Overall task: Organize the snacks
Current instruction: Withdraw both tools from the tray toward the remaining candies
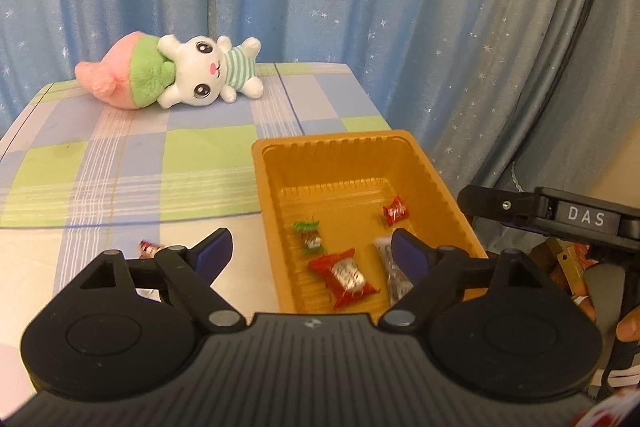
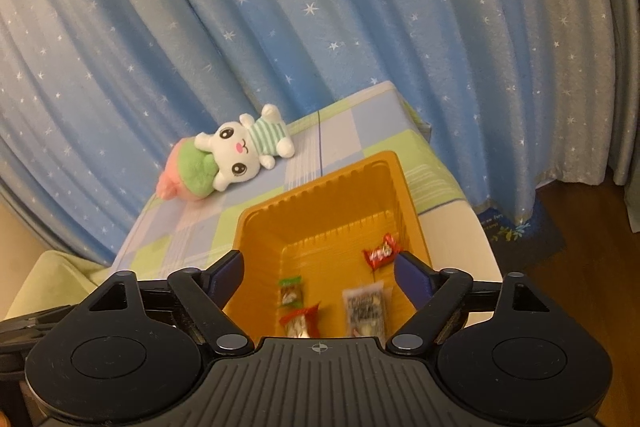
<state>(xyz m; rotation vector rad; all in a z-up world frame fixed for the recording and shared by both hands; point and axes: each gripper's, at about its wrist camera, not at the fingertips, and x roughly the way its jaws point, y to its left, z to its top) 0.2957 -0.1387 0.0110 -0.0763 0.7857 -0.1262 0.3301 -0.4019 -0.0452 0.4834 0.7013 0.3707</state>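
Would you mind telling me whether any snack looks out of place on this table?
Yes: one red-and-silver wrapped snack lies on the table, left of the orange tray and partly hidden behind the left gripper. The four other snacks are inside the tray, so this one looks left out.

The table (image 1: pixel 120 163) has a checked cloth in blue and green. Ahead of the left fingers (image 1: pixel 212 251) an orange tray (image 1: pixel 276 187) stands on it, far beyond lies a plush rabbit (image 1: pixel 180 71), and a wrapped candy (image 1: pixel 149 249) lies just beside the left one.
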